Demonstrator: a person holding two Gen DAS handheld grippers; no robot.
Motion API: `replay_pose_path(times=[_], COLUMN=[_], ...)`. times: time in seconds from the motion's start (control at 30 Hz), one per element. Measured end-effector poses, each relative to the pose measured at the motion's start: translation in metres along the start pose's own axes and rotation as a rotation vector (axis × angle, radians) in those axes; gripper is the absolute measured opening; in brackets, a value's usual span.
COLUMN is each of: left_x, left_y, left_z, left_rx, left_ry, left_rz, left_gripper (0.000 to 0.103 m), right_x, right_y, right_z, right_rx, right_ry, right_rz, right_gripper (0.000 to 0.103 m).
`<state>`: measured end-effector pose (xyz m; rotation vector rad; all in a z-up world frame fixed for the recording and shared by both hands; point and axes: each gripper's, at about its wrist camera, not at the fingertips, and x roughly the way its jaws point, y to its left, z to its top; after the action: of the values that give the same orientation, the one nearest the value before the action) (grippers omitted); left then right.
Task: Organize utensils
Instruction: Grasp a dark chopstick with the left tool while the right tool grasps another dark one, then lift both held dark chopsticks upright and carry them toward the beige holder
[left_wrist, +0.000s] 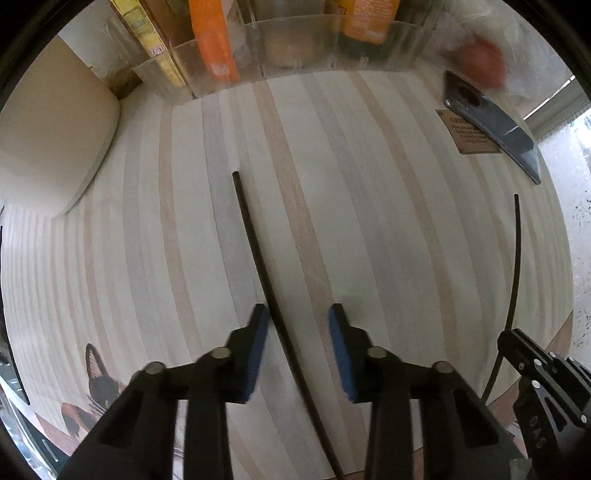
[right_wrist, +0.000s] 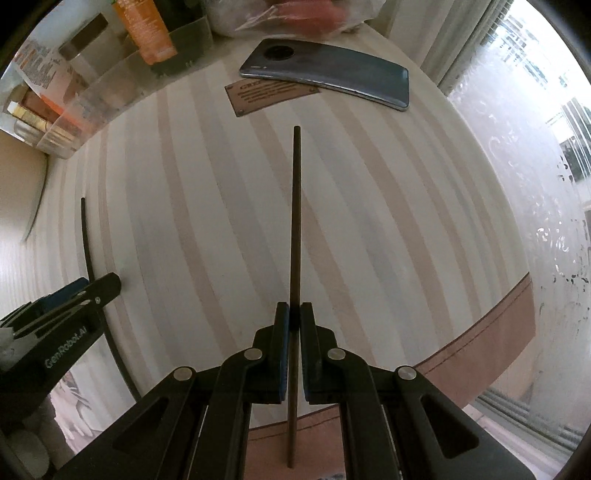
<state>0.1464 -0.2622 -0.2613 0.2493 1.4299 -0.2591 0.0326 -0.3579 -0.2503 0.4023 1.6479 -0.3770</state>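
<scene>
In the clear organizer, bottles; left tongs spread, right tongs pinching chopstick

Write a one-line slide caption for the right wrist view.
Right tool shut on a dark chopstick above the striped table, phone beyond.
</scene>
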Motion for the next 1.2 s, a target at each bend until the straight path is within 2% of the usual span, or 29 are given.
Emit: replay_pose_path(times=[0.03, 0.07, 0.2, 0.47, 0.73, 0.87, 1.0, 1.17, 1.2], left_x=[0.0, -0.001, -0.006, -0.025, -0.046, -0.038, -0.025, -0.012, -0.013], left_y=[0.001, 0.003, 0.018, 0.062, 0.148, 0.202, 0.236, 0.263, 0.267], left_z=[0.001, 0.003, 0.002, -0.003, -0.023, -0.037, -0.052, -0.069, -0.069], left_rx=[0.0, 0.001, -0.005, -0.036, -0.137, -0.213, -0.276, -0.321, -0.326], left_ry=[-0.004, -0.005, -0.019, -0.064, -0.082, -0.055, -0.014, 0.036, 0.023], left_rz=[-0.003, -0.003, -0.009, -0.011, 0.021, 0.042, 0.044, 0.007, 0.001], left_gripper=[0.01, 0.005, 0.003, 0.003, 0.003, 0.003, 0.003, 0.005, 0.006], right_x=[0.001, 0.003, -0.002, -0.016, -0.034, -0.036, -0.026, -0.007, -0.005], right_y=[-0.002, 0.002, 0.016, 0.046, 0.125, 0.171, 0.222, 0.257, 0.261], right_z=[0.0, 0.005, 0.008, 0.009, 0.011, 0.003, -0.012, -0.026, -0.028], right_rx=[0.0, -0.002, -0.01, -0.065, -0.173, -0.254, -0.345, -0.42, -0.433], right_ry=[0.001, 0.002, 0.007, -0.006, -0.013, 0.01, 0.067, 0.111, 0.114], right_rz=[0.0, -0.001, -0.004, 0.008, 0.077, 0.127, 0.166, 0.116, 0.102], right_gripper=[0.006, 0.006, 0.006, 0.006, 0.006, 0.006, 0.006, 0.006, 0.006])
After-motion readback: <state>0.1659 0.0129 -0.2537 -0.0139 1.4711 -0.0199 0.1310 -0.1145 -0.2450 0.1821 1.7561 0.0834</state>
